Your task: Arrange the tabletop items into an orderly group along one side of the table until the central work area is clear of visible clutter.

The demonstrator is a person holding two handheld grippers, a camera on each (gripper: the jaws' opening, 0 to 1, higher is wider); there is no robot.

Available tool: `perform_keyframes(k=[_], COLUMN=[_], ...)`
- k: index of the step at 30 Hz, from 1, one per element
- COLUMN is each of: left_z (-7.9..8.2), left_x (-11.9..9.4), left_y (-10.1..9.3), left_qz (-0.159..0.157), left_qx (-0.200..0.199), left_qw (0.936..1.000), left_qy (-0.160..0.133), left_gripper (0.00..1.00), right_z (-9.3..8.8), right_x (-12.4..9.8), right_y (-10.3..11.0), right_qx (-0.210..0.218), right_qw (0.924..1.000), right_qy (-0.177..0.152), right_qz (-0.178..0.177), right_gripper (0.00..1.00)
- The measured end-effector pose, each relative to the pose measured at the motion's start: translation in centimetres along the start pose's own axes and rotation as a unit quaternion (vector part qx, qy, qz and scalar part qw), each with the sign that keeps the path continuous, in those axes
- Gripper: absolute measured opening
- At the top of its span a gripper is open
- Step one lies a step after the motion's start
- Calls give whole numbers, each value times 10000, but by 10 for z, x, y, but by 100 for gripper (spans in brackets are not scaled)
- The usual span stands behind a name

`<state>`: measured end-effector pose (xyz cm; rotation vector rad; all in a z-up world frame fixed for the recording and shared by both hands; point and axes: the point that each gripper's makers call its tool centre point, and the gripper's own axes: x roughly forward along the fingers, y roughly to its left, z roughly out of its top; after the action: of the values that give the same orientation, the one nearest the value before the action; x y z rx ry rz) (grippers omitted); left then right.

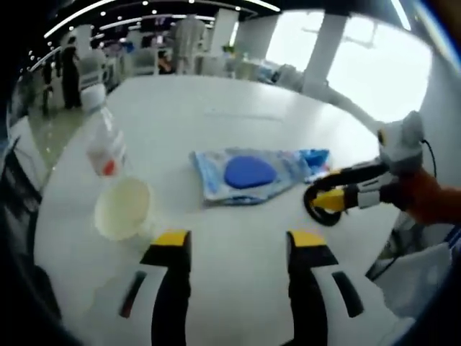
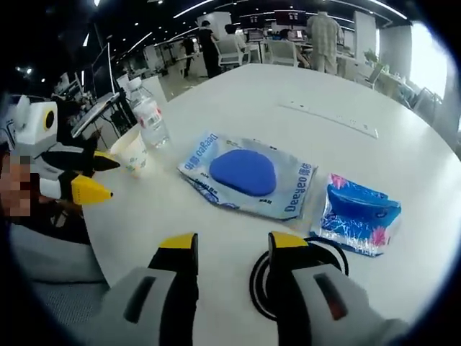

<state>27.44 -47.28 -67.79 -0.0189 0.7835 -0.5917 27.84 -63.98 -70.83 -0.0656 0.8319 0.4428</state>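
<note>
Both grippers, left gripper [image 1: 238,252] and right gripper [image 2: 225,252], gape empty; we judge the soft crinkly blue-lidded wipes pack [image 2: 248,176] at twelve o'clock light, best pinched at an edge.

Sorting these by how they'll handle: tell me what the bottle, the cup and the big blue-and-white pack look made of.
Bottle: clear, glossy plastic by the look; the table shows through it.
Cup: probably paper or thin plastic, a matte cream with a thin rim; cannot tell which.
Blue-and-white pack: soft plastic film, shiny and wrinkled at the edges, printed lettering, lying flat.

People [image 2: 323,32] stand among desks and chairs [image 2: 234,49] beyond the table.
</note>
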Motion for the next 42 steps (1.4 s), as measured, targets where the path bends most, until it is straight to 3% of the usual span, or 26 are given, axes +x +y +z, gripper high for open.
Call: perform_keyframes(k=[10, 18, 26, 30, 42], left_z=[-12, -21, -44, -28, -22], left_x=[-11, -18, -27, -25, -27], left_y=[-5, 10, 18, 18, 33], left_qz=[-5, -31, 40, 5, 82], left_qx=[-227, -476, -696, -650, -869], left_qw=[9995, 9978, 9969, 9956, 9919], left_qy=[-205, -454, -360, -675, -921], left_gripper=[52, 52, 52, 53, 54], right_z=[-9, -26, -41, -47, -52], right_x=[-4, -11, -22, -25, -33], right_y=[17, 20, 20, 16, 11], right_qx=[157, 310, 602, 859, 985], right_qw=[9998, 9995, 9981, 9961, 9947], right_qy=[-30, 12, -19, -103, -163], right_qz=[83, 17, -112, -181, -260], right_gripper=[41, 42, 42, 42, 42])
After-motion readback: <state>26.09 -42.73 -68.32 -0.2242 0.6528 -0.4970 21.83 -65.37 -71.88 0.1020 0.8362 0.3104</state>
